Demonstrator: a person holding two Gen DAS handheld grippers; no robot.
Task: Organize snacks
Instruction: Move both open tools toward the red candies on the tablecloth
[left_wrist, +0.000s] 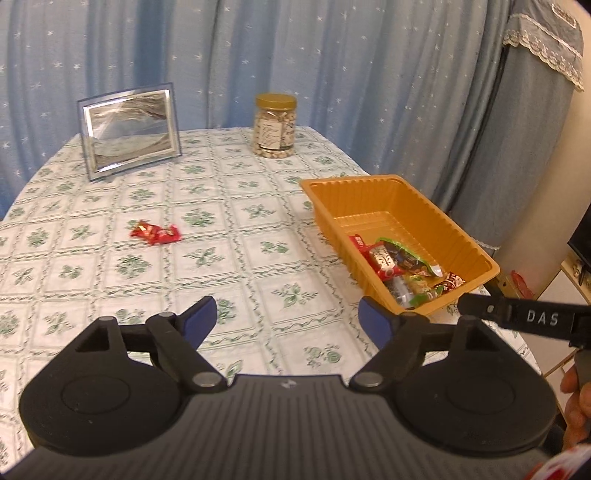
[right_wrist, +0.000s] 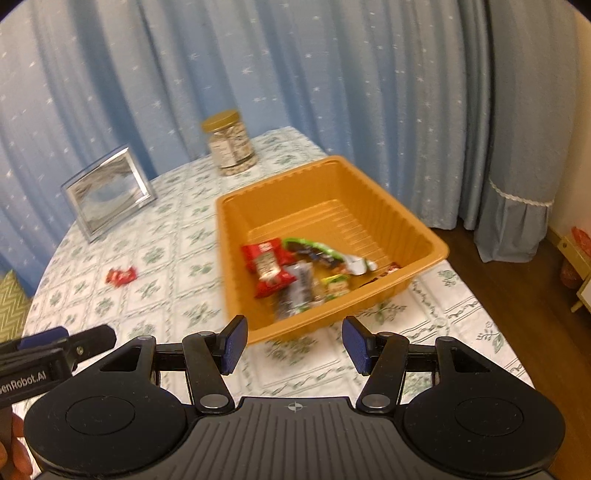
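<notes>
An orange plastic tray (left_wrist: 373, 182) (right_wrist: 332, 164) sits at the table's right side and holds several wrapped snacks (left_wrist: 399, 264) (right_wrist: 291, 269). One red snack packet (left_wrist: 155, 232) (right_wrist: 121, 276) lies alone on the tablecloth to the left of the tray. My left gripper (left_wrist: 286, 319) hangs open above the cloth near the front, nothing between its blue pads. My right gripper (right_wrist: 295, 343) is open too, empty, just in front of the tray's near wall. Each gripper shows at the edge of the other's view.
A jar of nuts with a gold lid (left_wrist: 274, 125) (right_wrist: 231, 144) and a silver picture frame (left_wrist: 129, 129) (right_wrist: 107, 190) stand at the back of the round table (left_wrist: 221, 184). Blue curtains hang behind. The table edge and wood floor (right_wrist: 517, 295) lie to the right.
</notes>
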